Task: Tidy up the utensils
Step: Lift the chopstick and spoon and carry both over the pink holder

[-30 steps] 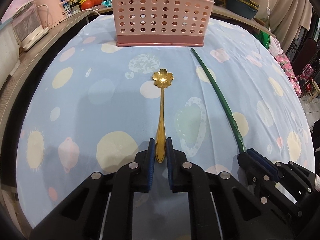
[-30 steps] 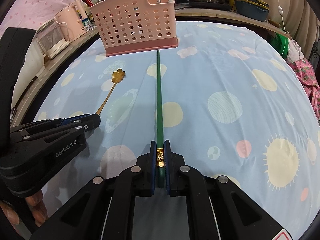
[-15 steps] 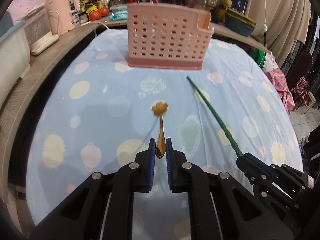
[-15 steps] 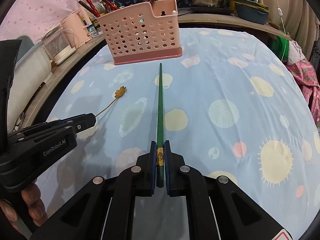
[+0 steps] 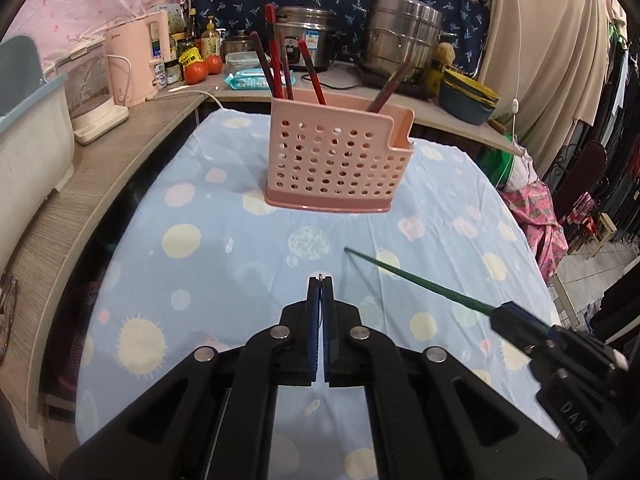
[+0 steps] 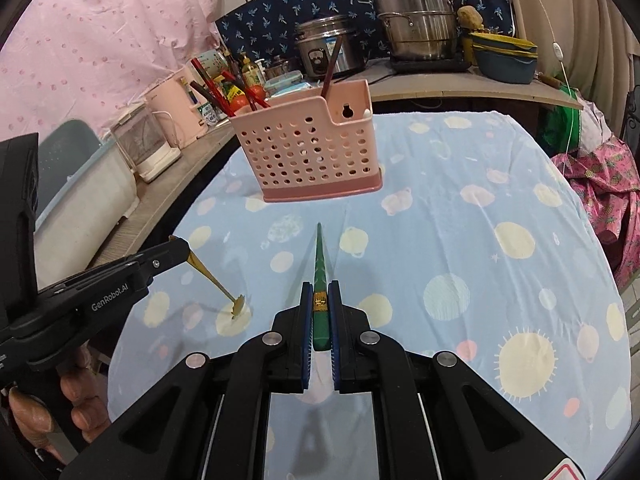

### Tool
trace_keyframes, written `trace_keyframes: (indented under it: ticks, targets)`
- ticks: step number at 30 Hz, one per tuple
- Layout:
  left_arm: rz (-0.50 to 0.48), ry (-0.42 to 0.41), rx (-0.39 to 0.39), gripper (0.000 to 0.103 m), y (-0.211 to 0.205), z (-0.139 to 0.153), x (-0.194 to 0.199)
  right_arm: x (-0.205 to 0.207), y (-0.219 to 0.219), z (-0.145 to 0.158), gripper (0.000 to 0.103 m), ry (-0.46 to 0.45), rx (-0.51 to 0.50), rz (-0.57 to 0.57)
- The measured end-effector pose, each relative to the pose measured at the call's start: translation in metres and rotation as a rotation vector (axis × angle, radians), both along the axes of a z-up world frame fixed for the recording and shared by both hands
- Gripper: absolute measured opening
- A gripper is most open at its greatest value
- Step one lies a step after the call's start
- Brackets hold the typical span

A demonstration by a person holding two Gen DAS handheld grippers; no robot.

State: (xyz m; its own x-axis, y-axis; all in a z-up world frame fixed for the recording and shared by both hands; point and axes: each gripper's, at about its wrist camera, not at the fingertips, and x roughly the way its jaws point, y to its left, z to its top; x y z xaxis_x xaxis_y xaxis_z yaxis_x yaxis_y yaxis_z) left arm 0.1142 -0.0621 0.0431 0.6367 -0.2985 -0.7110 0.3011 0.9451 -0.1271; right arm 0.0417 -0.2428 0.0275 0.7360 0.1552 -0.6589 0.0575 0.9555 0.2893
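Pink basket [image 6: 316, 152] stands straight ahead of both sets of fingers, and I have my right fingers [image 6: 320, 312] clamped on the green chopstick [image 6: 320, 256], its length aimed at it, my left fingers [image 6: 182, 248] clamped on the gold spoon [image 6: 216, 280], drooping tableward.

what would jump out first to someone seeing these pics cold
Two black tools in the foreground: the right tool clamps a green chopstick pointing ahead, and the left tool dangles a gold spoon over the blue spotted tablecloth. Behind stands a pink perforated holder with red chopsticks.
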Motion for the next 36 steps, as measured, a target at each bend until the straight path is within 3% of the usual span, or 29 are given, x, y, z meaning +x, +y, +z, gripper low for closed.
trace_keyframes:
  ticks: [8, 19, 31, 36]
  targets:
    - [0.024, 0.005, -0.033, 0.001, 0.018, 0.015, 0.01, 0.001, -0.013, 0.032, 0.007, -0.068, 0.014, -0.027]
    - [0.011, -0.042, -0.112, 0.001, 0.026, 0.065, 0.037, 0.022, -0.03, 0.086, 0.007, -0.194, 0.012, -0.047]
    - [-0.042, -0.127, -0.197, 0.001, -0.009, 0.136, 0.11, 0.084, -0.04, 0.164, 0.007, -0.416, -0.045, -0.09]
    - [-0.034, -0.156, -0.21, 0.001, -0.024, 0.15, 0.145, 0.117, -0.048, 0.19, 0.007, -0.496, -0.027, -0.109]
